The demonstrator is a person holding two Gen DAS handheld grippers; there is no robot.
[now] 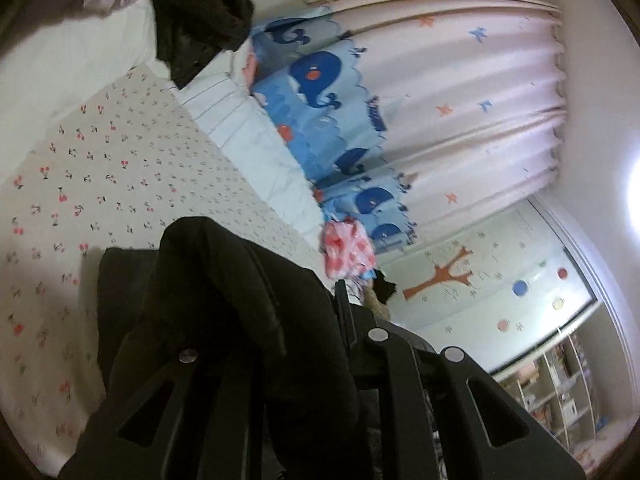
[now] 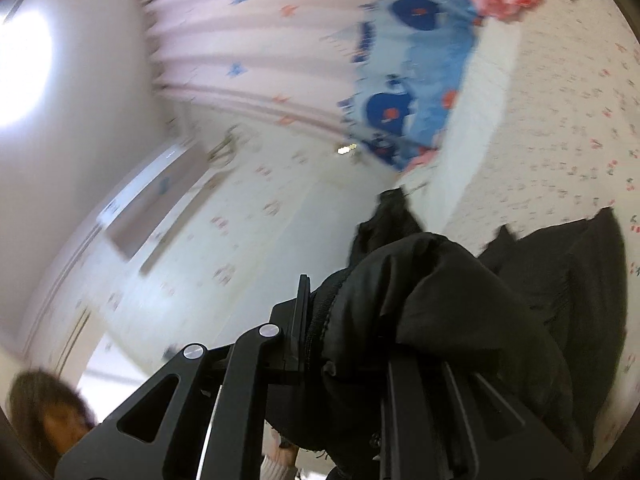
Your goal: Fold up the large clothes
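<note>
Cherry-printed bedsheet (image 1: 120, 168) is filling the left of the left wrist view, with a whale-patterned curtain (image 1: 400, 100) hanging behind. Both the left tongs (image 1: 304, 340) and the right tongs (image 2: 348, 328) are clamping bunched folds of the large black padded garment (image 1: 224, 292), which is hanging between them over the bed. Risk: the slippery fabric looks bulky, so a fold may be sliding out, or the dangling part dragging and undoing the fold.

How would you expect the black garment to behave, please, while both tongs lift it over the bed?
Probably floppy: the black garment bunches and droops around the left tongs. Likely bulky, as thick folds engulf the right tongs. Its smooth sheen suggests it may slip.
</note>
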